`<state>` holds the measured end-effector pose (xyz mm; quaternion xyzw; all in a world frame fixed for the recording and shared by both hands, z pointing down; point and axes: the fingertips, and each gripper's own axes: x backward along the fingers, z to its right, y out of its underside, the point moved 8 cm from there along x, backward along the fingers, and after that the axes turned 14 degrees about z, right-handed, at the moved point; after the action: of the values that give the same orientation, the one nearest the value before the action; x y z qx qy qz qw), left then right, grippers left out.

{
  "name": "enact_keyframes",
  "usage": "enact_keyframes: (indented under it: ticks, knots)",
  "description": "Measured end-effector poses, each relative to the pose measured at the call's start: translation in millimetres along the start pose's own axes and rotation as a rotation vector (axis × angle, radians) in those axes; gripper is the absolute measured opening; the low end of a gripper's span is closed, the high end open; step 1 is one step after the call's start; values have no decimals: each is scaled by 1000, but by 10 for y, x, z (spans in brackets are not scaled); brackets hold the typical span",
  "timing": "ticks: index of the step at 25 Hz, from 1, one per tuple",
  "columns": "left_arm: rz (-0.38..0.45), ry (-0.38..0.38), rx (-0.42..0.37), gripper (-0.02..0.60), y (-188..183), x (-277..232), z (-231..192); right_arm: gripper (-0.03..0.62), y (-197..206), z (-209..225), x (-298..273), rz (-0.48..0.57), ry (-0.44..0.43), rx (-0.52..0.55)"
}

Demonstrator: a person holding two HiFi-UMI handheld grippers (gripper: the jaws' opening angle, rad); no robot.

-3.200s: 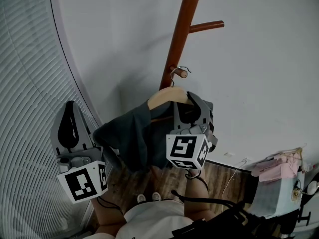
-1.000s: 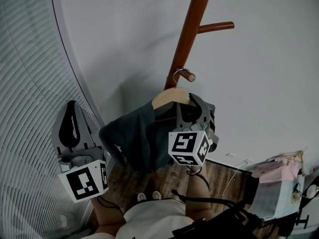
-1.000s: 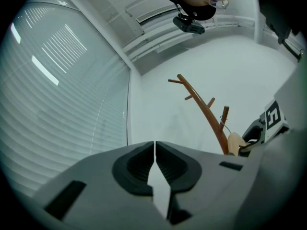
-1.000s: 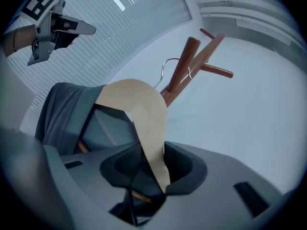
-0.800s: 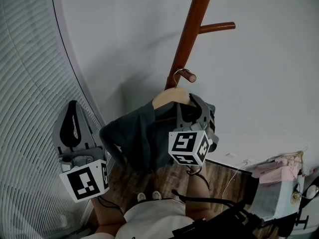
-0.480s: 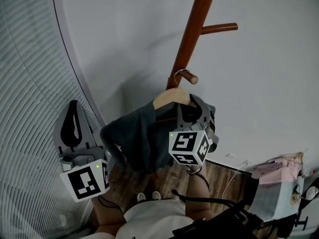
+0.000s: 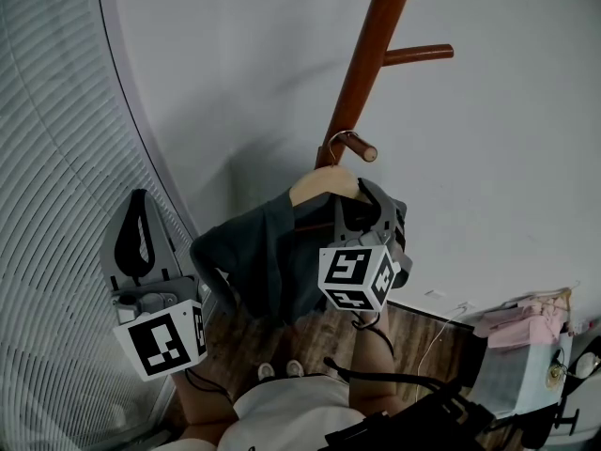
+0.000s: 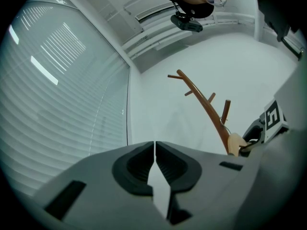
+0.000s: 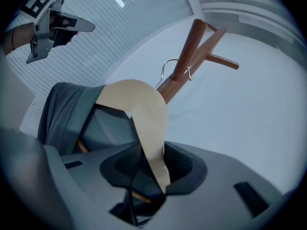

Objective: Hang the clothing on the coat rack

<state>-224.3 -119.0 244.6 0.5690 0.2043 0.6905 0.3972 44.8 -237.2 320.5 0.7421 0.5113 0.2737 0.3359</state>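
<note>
The right gripper [image 9: 153, 169] pinches the pale wooden hanger [image 9: 136, 102] between its fingers; the wire hook [image 9: 168, 63], just beyond the fingertips, looks looped over a short peg [image 9: 188, 44] of the coat rack [image 7: 371, 54]. The grey clothing [image 7: 249, 252] bunches to the fingers' left, so on release the hanger may tip and shed it, or the hook may slide off. The left gripper [image 8: 154, 150], fingers pressed together, holds nothing.
</note>
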Motion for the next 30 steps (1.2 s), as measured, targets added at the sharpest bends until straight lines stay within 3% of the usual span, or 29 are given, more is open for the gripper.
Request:
enact_keyframes:
  ticks: [20,30]
  knots:
    - [-6,3,-2,25,61,-25,-28,149,47,-37,-68,-19,-2,1]
    - [-5,26,13,25,105,-69,24,149,45,-40,-77,-22,-45,11]
